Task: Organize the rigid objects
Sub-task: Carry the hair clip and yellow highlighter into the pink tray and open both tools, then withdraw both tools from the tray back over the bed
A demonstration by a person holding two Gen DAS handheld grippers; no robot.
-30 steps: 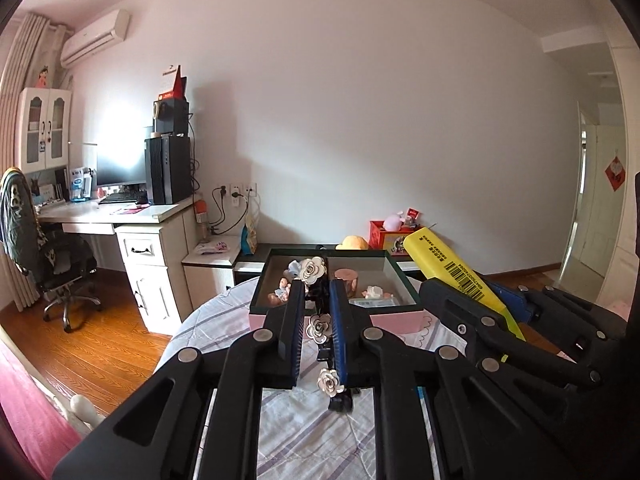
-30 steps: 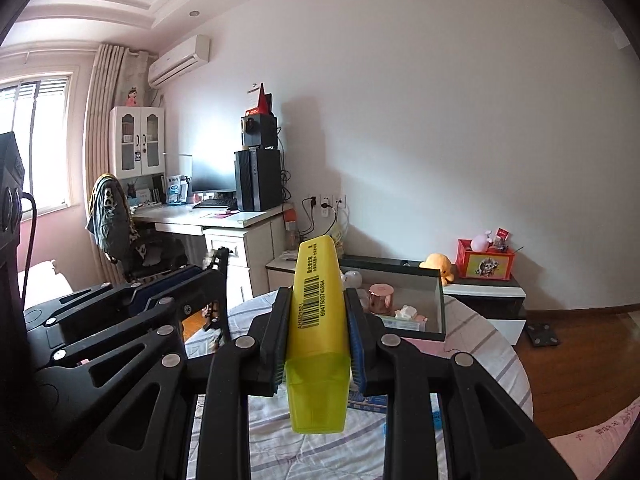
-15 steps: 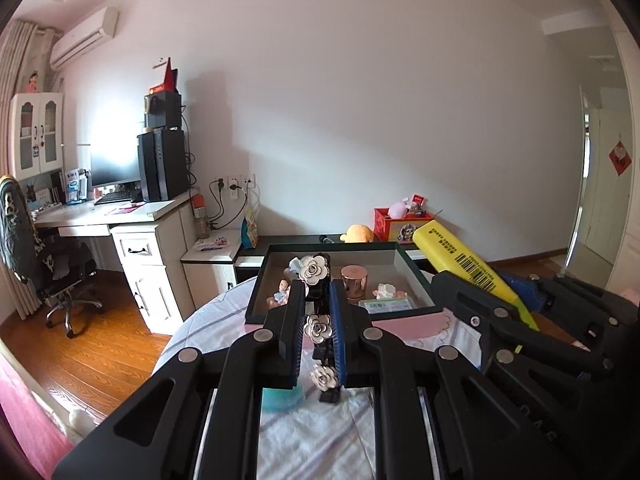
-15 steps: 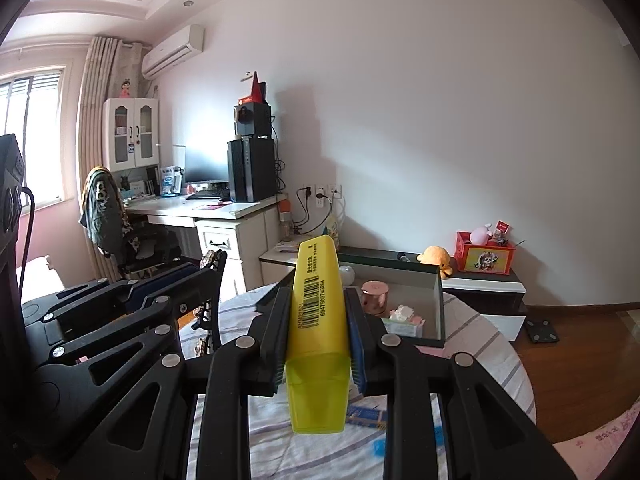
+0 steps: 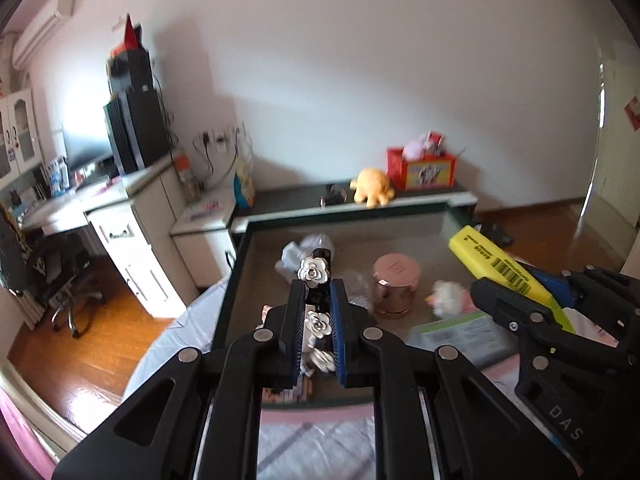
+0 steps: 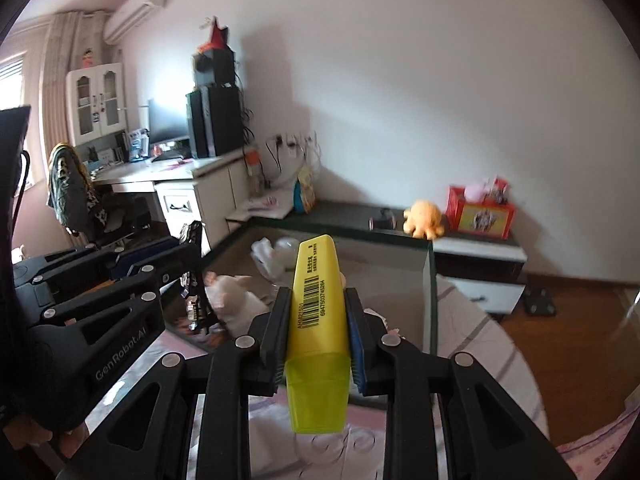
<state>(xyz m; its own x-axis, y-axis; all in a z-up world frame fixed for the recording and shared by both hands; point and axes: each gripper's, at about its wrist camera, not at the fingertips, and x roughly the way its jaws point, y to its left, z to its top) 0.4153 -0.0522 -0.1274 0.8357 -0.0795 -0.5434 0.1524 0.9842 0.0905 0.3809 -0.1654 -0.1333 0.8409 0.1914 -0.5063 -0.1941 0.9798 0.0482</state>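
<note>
My left gripper [image 5: 315, 294] is shut on a black hair clip with white rose ornaments [image 5: 314, 271], held above the near left part of a dark green-rimmed tray [image 5: 240, 248]. My right gripper [image 6: 318, 306] is shut on a yellow highlighter [image 6: 318, 312] with a barcode label, held above the tray's near edge [image 6: 428, 304]. The highlighter also shows at the right of the left wrist view [image 5: 500, 266]. The left gripper shows at the left of the right wrist view [image 6: 120, 292].
The tray holds a rose-gold cup [image 5: 394, 284], crumpled white plastic [image 5: 296, 254], a small pale figure [image 5: 446, 296] and a flat packet [image 5: 460, 334]. The tray rests on a round table with a pale cloth [image 6: 480, 344]. Behind are a low cabinet [image 5: 360, 200] and a desk [image 5: 120, 200].
Both grippers have moved forward and tilted down toward the tray, which now fills more of both views. Each still holds its object.
</note>
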